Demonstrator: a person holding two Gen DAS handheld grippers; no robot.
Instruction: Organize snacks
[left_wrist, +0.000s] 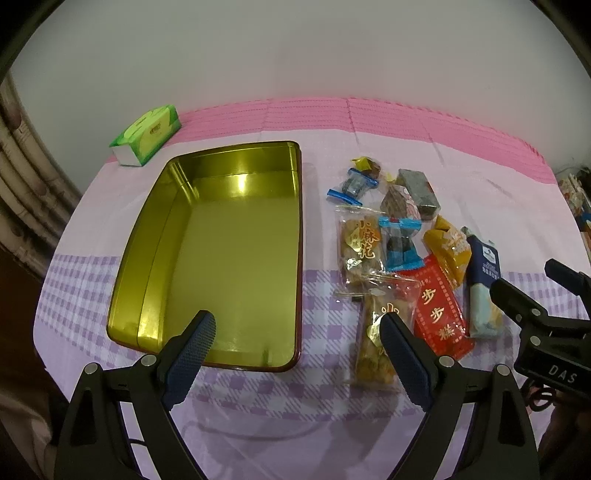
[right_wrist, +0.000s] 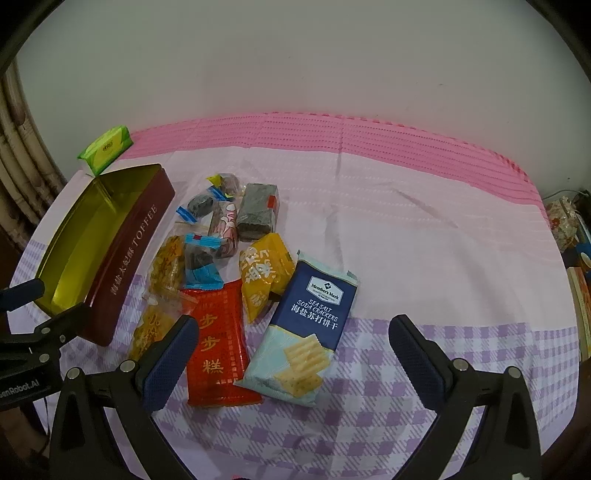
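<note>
Both claws gape wide, empty: left claw (left_wrist: 299, 330) over tin (left_wrist: 147, 258) edge, right claw (right_wrist: 291, 334) above cracker pack (right_wrist: 306, 325). Snack heap (right_wrist: 221, 240) beside tin, probably staged for loading.

A plain off-white wall (right_wrist: 295, 55) rises behind a table (right_wrist: 424, 229) covered by a cloth with a pink far band, pale middle and purple checked near part. Striped curtain folds (left_wrist: 22, 184) hang at left. Dim indoor light.

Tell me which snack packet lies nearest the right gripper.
The navy soda cracker packet: it lies between the open right gripper fingers, nearer than the red packet beside it.
</note>
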